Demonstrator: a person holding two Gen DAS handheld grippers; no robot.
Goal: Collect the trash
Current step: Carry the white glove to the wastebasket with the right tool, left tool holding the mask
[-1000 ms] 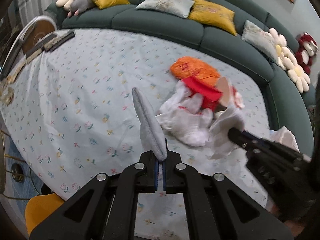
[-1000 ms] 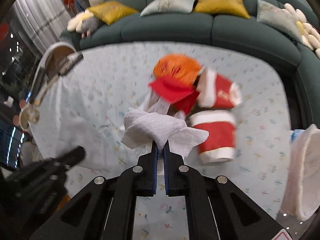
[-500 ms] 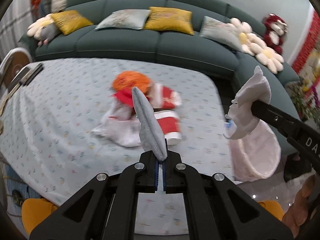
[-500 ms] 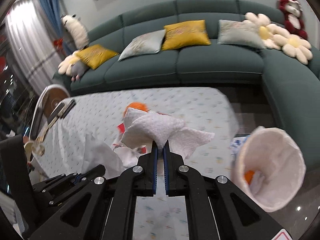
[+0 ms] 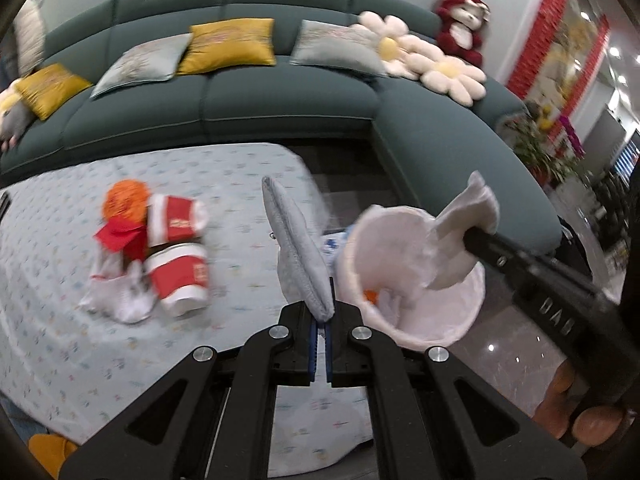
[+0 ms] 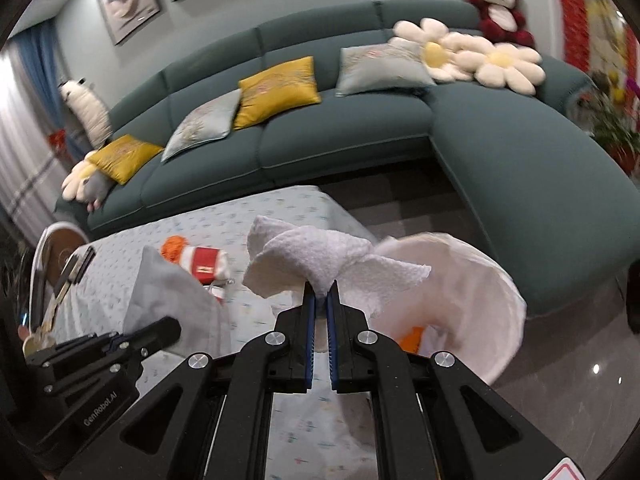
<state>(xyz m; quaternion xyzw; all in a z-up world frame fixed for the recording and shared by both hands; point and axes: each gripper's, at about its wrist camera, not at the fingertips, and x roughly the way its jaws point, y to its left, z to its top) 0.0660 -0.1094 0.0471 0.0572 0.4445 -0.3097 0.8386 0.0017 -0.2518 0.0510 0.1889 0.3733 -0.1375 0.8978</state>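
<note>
My left gripper is shut on a flat grey paper piece that stands up from the pads. My right gripper is shut on a crumpled white paper towel; in the left wrist view that towel hangs over the white-lined trash bin. The bin stands on the floor by the table's right end, with orange scraps inside. Two red paper cups, a red lid, an orange ball and white wrappers lie on the floral tablecloth.
A dark green corner sofa with yellow and grey cushions, flower pillows and a red plush toy wraps around the table's far side and right. Dark remotes lie at the table's left end. Glossy floor lies right of the bin.
Both grippers swung right and rose from over the trash pile toward the bin, each keeping its paper. The bin has come into view under the right gripper's towel.
</note>
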